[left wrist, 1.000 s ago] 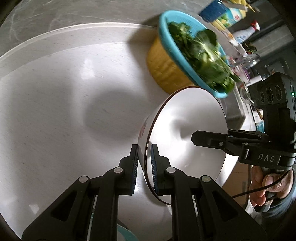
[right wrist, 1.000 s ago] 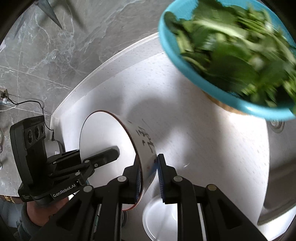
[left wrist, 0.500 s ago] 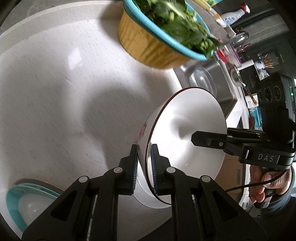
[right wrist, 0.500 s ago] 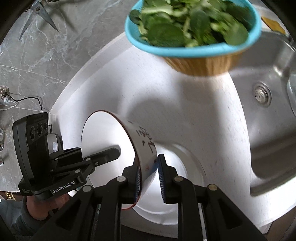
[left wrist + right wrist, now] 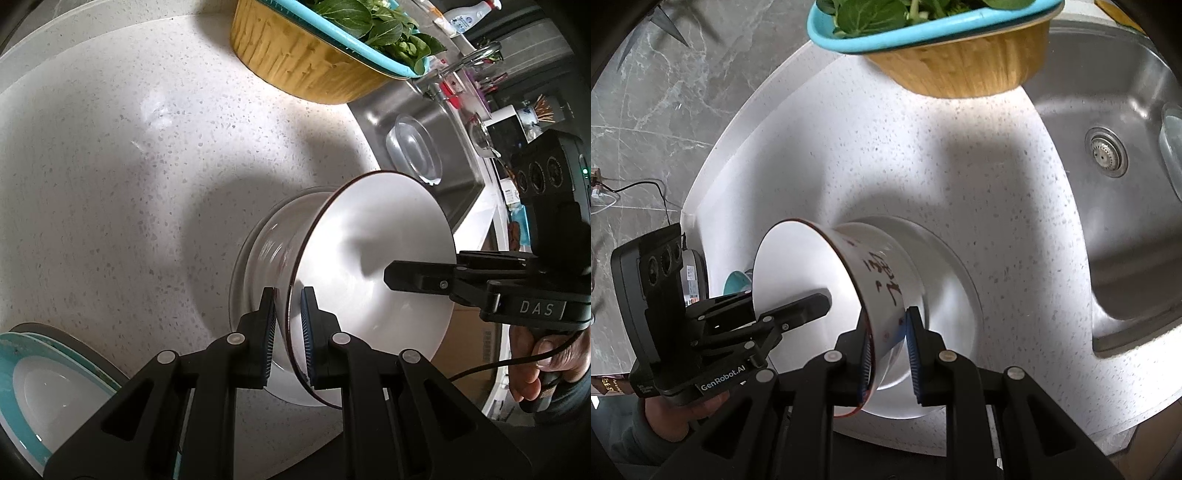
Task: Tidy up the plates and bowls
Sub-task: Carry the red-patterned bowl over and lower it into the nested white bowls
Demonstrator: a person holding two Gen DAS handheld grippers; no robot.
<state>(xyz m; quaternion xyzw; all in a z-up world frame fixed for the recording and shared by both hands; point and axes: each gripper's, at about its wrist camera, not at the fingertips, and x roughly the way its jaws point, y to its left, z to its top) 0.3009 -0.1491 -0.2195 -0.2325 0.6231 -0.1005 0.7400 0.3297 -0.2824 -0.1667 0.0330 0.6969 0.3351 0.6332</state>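
- At far left in the left wrist view, we are seeing a teal-rimmed plate stack (image 5: 44,373) lying on the speckled white countertop (image 5: 129,184), well apart from the bowl.
- With our left gripper (image 5: 288,325) we are pinching the near rim of the white bowl (image 5: 373,266), one blue pad inside the wall and one outside.
- The bowl is sitting over a white plate (image 5: 255,258) on the countertop; whether its foot is touching the plate we cannot tell.
- With our right gripper (image 5: 888,343) we are pinching the opposite rim, one pad inside and one on the outer wall, which bears dark brush characters.
- Each view is showing the other gripper's inner finger reaching into the bowl's white interior.
- Beyond the bowl, a yellow basin (image 5: 964,62) is holding a blue colander (image 5: 886,35) of leafy greens (image 5: 369,22), near the back of the countertop.
- To the right, a steel sink (image 5: 1115,177) is lying beside the countertop, with a clear container (image 5: 415,153) inside it.
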